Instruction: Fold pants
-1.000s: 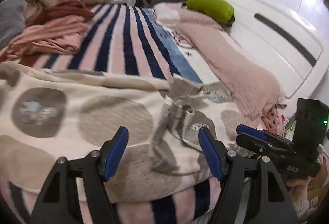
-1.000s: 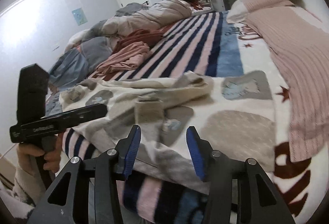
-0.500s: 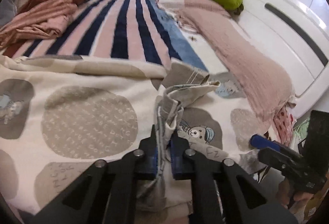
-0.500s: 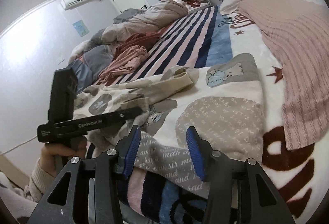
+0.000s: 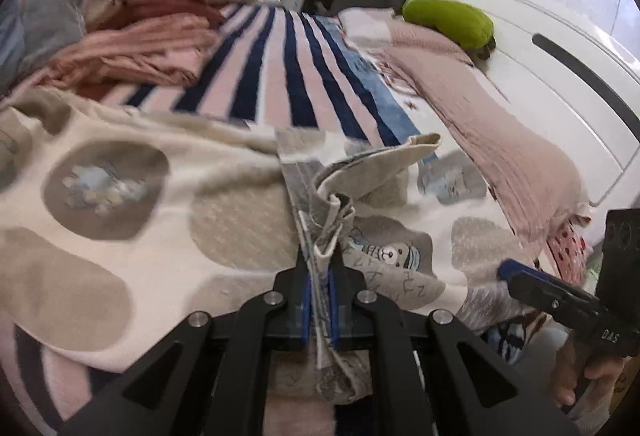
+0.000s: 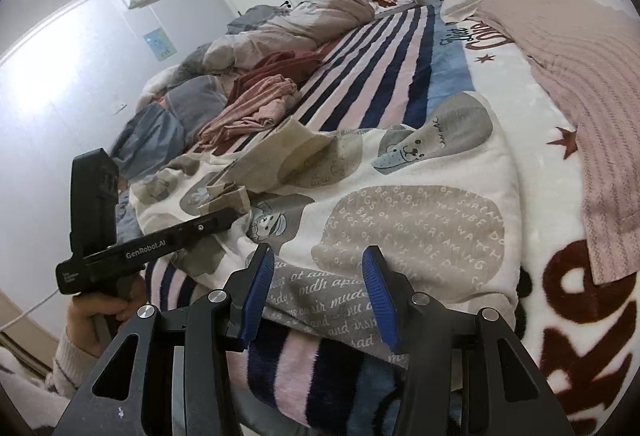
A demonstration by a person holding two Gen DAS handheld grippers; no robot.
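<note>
The pants (image 5: 240, 220) lie spread over the near part of the bed, a cream fleece pair with grey patches and small bear pictures, and they reach down to the bed edge. The left gripper (image 5: 319, 306) is clamped on a bunched fold of this cloth; the blue pads are pressed together with the fabric between them, and the pinched ridge rises from the jaws toward a loose corner that stands up a little further away. The right gripper (image 6: 318, 294) hovers just above the near hem of the pants at the bed edge, jaws wide apart, with nothing between them.

I judge that the folding is only at its beginning: one grasp is made, the second is not yet made, and the garment is mostly flat and wrinkled, with no finished fold to see.

Outward from the grippers, the striped blanket (image 5: 288, 76) gives open room straight ahead. To the left there is a heap of pink and grey bedding (image 6: 256, 108), well apart from the pants. To the right a pink knitted throw (image 6: 580, 84) lies just beside the pants, and the white headboard (image 5: 560, 68) with a green pillow (image 5: 448, 22) closes that side. The near hem hangs close to the edge of the bed, so I think a pull toward the person could drag the cloth off
</note>
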